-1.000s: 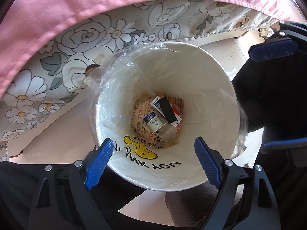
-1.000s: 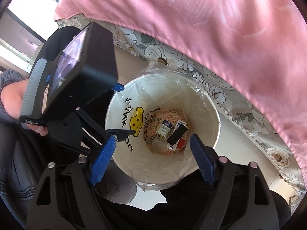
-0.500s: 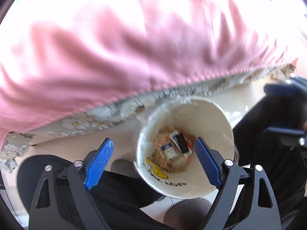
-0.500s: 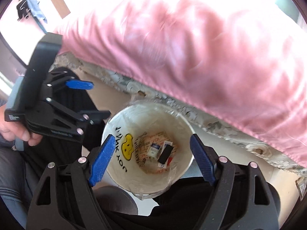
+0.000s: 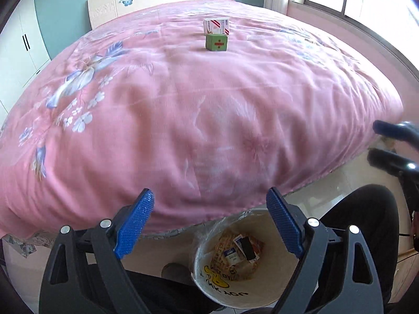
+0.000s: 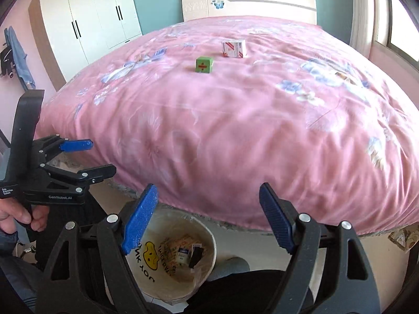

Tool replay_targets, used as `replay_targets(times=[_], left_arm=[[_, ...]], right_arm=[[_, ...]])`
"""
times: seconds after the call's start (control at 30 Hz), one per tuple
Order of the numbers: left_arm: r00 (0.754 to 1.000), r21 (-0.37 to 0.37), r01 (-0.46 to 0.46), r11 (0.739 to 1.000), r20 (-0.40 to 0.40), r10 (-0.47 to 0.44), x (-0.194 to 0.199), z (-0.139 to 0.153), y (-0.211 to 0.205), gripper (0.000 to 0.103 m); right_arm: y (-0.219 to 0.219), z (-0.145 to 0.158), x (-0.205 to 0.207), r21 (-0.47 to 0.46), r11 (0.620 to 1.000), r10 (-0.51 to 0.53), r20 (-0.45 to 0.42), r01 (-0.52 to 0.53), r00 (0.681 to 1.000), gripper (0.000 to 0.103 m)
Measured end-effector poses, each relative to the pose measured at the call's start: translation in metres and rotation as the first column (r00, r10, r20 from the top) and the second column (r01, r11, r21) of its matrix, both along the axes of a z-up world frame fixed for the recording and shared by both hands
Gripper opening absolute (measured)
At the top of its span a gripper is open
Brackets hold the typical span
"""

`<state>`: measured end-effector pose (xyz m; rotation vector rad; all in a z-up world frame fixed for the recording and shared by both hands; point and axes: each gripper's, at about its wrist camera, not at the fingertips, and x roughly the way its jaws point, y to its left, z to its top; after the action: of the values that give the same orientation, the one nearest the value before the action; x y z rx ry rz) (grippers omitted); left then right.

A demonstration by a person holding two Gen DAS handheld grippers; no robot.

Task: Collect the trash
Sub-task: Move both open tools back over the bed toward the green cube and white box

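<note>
Both claws wide open, empty: left claw (image 5: 209, 222), right claw (image 6: 207, 217) above the bin (image 6: 207, 280). Green box (image 6: 203, 65) & white box (image 6: 234, 48) sit mid-bed (image 6: 235, 130), toward the headboard. Next, probably: long reach, approach the green box from above, squeeze square.

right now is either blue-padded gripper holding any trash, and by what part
Nothing is held. The left gripper and right gripper are both open with empty jaws above the white bin; the green box and white box lie untouched on the pink bedspread.
</note>
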<state>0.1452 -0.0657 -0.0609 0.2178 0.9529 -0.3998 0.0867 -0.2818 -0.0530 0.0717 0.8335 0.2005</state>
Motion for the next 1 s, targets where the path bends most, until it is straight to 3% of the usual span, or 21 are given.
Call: replay_targets(times=[0.37, 0.57, 0.77, 1.0], left_arm=[[0.998, 0.001, 0.024, 1.0, 0.058, -0.024, 0.038, 0.027, -0.024, 0.09], [0.995, 0.039, 0.068, 0.997, 0.072, -0.071, 0.067, 0.031, -0.041, 0.09], [0.993, 0.047, 0.082, 0.996, 0.077, -0.085, 0.101, 0.033, -0.061, 0.09], [0.993, 0.029, 0.072, 0.997, 0.086, -0.075, 0.146, 0.035, -0.079, 0.09]], right_arm=[[-0.042, 0.02, 0.057, -0.116, 0.985, 0.131, 0.01, -0.129, 0.991, 0.079], [-0.059, 0.033, 0.118, -0.155, 0.945, 0.288, -0.021, -0.288, 0.957, 0.079], [-0.066, 0.032, 0.187, -0.174, 0.878, 0.441, -0.064, -0.445, 0.895, 0.079], [-0.064, 0.032, 0.264, -0.193, 0.85, 0.487, -0.07, -0.491, 0.87, 0.079]])
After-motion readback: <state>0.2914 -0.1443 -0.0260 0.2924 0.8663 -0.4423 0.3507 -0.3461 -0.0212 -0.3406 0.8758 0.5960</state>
